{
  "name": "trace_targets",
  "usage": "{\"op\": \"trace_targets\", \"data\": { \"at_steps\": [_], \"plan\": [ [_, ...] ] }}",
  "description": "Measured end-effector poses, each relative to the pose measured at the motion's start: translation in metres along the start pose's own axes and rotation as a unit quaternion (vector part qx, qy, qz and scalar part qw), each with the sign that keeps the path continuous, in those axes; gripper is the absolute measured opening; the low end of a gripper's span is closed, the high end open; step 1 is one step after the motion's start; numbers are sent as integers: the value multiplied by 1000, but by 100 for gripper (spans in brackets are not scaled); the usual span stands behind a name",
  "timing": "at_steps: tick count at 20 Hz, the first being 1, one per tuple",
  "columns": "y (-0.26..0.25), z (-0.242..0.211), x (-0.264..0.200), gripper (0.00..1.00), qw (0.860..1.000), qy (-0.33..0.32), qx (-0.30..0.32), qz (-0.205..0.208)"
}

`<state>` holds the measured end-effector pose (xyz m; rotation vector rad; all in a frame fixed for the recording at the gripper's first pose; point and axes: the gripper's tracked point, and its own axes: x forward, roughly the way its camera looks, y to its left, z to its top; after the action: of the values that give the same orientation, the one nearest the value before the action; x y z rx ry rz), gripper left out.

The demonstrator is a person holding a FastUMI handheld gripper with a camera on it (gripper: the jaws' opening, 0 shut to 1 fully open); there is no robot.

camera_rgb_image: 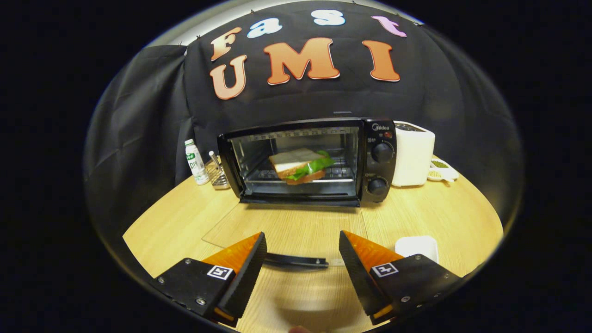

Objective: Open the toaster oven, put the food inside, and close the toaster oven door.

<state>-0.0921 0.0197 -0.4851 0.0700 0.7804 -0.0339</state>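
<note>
A white bottle point(196, 162) with a green label stands left of the toaster oven point(307, 159), its print too small to read. Between the bottle and the oven sits a small wire rack point(217, 175), close against the oven's left side.

The toaster oven is a black box standing on the wooden table point(175, 217), its long axis running left to right and its open mouth facing the gripper. Its glass door point(273, 229) is folded down flat toward the gripper, and the door's dark handle bar point(296, 261) lies between the fingertips, touching neither. Inside the oven, on the wire shelf, rests the sandwich point(303, 165): white bread on top, a green leaf hanging out toward the right, a brown crust below. It lies tilted, its long side running across the oven's width.

On the oven's right panel the brand "Midea" is printed at the top, above two black knobs point(382, 151), one over the other; the small marks beside them cannot be read.

Just right of the oven stands a white appliance point(414, 157), and beyond that a small white dish point(441, 170) with something green. Nearer the gripper, in front of the oven's right end, lies a white tray point(417, 247), partly behind the right finger.

The gripper point(303, 252) has its orange-and-black fingers spread wide, gripping nothing.
</note>
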Motion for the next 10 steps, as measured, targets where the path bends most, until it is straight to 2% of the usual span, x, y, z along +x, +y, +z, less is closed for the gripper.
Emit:
{"op": "trace_targets", "data": {
  "at_steps": [7, 10],
  "plan": [
    [0, -41, -12, 94, 999, 48, -20, 4],
    [1, -58, 0, 94, 998, 65, -16, 4]
  ]
}}
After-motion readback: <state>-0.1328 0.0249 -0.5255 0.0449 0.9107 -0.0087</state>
